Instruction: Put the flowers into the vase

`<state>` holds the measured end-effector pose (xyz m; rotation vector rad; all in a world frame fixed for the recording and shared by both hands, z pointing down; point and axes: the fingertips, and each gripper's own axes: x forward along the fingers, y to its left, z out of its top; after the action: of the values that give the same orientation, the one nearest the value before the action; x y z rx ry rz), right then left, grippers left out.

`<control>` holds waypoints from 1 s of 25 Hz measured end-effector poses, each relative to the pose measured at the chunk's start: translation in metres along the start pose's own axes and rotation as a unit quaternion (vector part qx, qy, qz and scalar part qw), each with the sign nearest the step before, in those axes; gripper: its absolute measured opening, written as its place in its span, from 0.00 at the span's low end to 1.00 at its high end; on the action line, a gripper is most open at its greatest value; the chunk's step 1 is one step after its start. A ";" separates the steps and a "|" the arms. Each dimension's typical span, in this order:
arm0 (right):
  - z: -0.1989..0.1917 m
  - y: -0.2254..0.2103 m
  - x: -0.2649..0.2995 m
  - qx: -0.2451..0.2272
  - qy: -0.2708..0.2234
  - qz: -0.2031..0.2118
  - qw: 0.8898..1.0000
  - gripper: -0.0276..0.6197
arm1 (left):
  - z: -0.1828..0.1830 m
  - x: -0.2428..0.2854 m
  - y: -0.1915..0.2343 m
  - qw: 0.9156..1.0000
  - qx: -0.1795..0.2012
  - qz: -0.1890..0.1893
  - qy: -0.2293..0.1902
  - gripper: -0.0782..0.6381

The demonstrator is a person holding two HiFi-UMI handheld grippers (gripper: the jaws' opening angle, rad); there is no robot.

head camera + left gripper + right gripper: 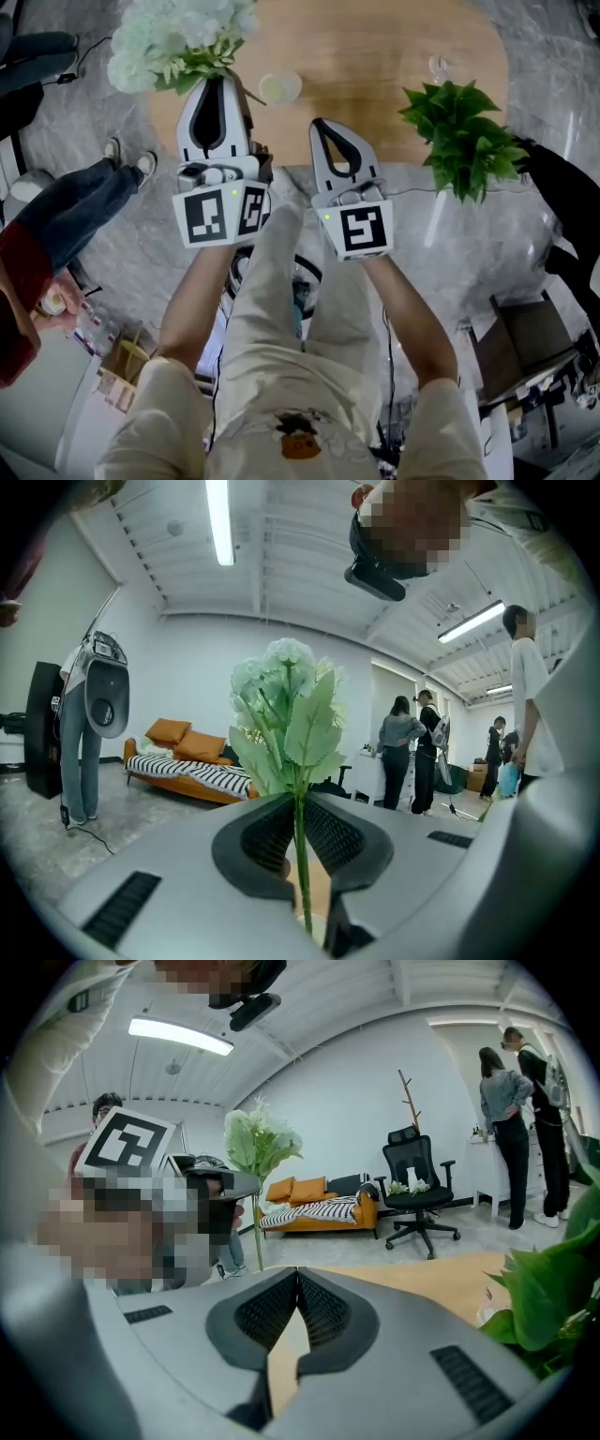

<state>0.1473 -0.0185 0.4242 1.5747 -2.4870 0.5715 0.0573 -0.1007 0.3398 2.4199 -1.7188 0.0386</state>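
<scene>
- As the head view shows it, the left gripper [221,84] is clamped on the stem of a pale green-white flower bunch [178,42], whose blooms lean out past the left edge of the wooden table [375,56].
- Same view: the right gripper [321,127] sits beside the left but apart from it, jaws pressed together with nothing in them.
- Same view: a pale round vessel [279,87] stands on the table just right of the held stem. It is probably the vase's mouth, though I cannot be sure. A leafy green plant [464,131] stands well apart at the table's right edge.
- Left gripper view: the jaws pinch one thin green stem [301,855], with bloom and leaves upright above. The stem's end hangs below the pads, over a whitish rim.
- Right gripper view: the jaws meet at the tips with bare table wood behind them. The gripper is empty.
- Handling, as a judgement: the flowers are on their way to the vase.
  - Keep the pinch firm, because the top-heavy bloom may swing the thin stem.
  - Bring the stem's end straight over the mouth.
  - Lower until the stem is well inside before letting go.
  - The idle gripper could steady the vessel.
</scene>
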 end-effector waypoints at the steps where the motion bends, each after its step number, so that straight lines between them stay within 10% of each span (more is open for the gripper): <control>1: 0.000 0.000 0.000 -0.002 0.000 0.001 1.000 0.05 | -0.001 0.003 0.000 1.000 -0.001 0.001 -0.001 0.16; 25: -0.054 0.003 0.036 0.000 0.058 0.019 0.998 0.05 | -0.054 0.030 0.008 1.000 -0.010 -0.017 0.023 0.16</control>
<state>0.1243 -0.0266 0.4840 1.4539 -2.4350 0.6492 0.0641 -0.1235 0.3973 2.4134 -1.6509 0.0728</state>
